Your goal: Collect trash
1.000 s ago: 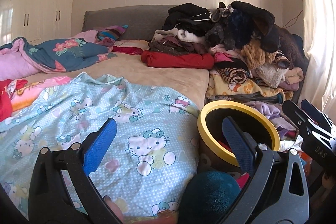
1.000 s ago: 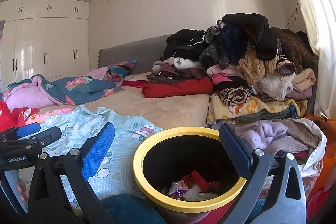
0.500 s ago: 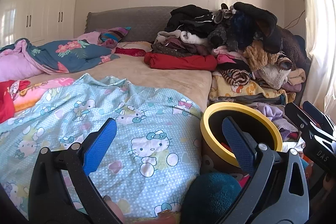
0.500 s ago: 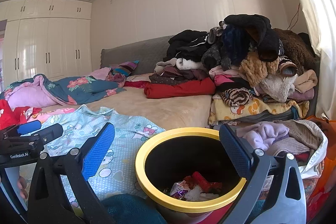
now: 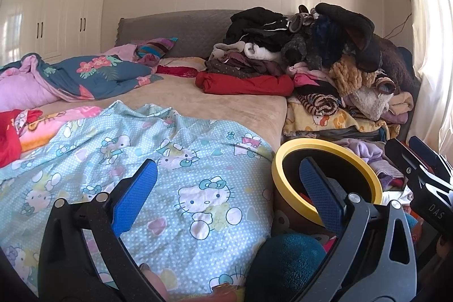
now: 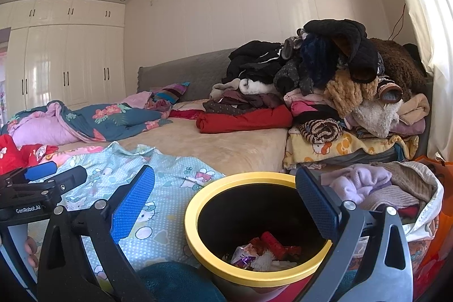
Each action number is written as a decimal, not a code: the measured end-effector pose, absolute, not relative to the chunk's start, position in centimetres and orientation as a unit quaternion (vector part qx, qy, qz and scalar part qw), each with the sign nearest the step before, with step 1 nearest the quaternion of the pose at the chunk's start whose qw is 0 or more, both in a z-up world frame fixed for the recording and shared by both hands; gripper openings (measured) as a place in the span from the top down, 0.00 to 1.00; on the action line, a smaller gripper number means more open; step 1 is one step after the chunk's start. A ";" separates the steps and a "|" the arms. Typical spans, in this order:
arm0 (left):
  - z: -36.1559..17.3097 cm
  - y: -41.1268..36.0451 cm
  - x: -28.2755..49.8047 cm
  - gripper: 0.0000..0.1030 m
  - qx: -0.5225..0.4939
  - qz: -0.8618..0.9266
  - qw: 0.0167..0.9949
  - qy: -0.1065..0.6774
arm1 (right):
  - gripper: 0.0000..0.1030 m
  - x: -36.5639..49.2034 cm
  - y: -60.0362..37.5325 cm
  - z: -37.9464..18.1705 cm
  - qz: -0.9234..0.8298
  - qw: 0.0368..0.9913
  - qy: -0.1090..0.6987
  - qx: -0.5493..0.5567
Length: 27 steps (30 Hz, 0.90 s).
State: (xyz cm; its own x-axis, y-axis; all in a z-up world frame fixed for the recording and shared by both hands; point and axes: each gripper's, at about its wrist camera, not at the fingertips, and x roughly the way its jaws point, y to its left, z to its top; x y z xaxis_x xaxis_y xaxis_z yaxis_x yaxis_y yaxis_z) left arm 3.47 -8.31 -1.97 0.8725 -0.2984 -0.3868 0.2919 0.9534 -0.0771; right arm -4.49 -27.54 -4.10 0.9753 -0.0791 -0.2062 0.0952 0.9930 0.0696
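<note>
Beside the bed (image 5: 220, 101), both grippers hover level with fingers spread empty, right gripper (image 6: 223, 200) above the bin (image 6: 254, 273)

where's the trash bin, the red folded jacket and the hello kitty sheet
trash bin (image 6: 198, 205): right wrist view, left side of its yellow rim
red folded jacket (image 6: 246, 119): right wrist view, middle of its front fold
hello kitty sheet (image 5: 181, 160): left wrist view, bare middle

Cloth blanket (image 5: 184, 188), seemingly plastic bin (image 6: 254, 278)
</note>
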 end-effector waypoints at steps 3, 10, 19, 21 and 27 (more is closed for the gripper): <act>-2.0 -8.4 3.4 0.10 -0.008 -0.152 0.968 0.201 | 0.06 -4.5 -27.4 -4.2 -0.043 0.993 0.102 0.040; -1.9 -8.4 3.4 0.10 -0.008 -0.152 0.968 0.201 | 0.06 -4.5 -27.6 -4.2 -0.044 0.993 0.102 0.040; -2.0 -8.3 3.4 0.10 -0.009 -0.151 0.967 0.204 | 0.06 -4.4 -27.5 -4.2 -0.043 0.993 0.103 0.039; -2.1 -8.3 3.4 0.10 -0.010 -0.151 0.967 0.204 | 0.06 -4.5 -27.5 -4.1 -0.044 0.993 0.103 0.039; -2.4 -8.2 3.6 0.10 -0.014 -0.143 0.967 0.211 | 0.06 -4.4 -27.4 -4.3 -0.041 0.993 0.106 0.041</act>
State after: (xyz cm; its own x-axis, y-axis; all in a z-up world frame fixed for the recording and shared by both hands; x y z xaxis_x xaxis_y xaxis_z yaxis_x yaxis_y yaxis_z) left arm 3.63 -8.21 -2.37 0.8696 -0.2831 -0.4046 0.2711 0.9585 -0.0880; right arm -4.37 -27.36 -4.32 0.9742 -0.0733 -0.2135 0.0906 0.9932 0.0726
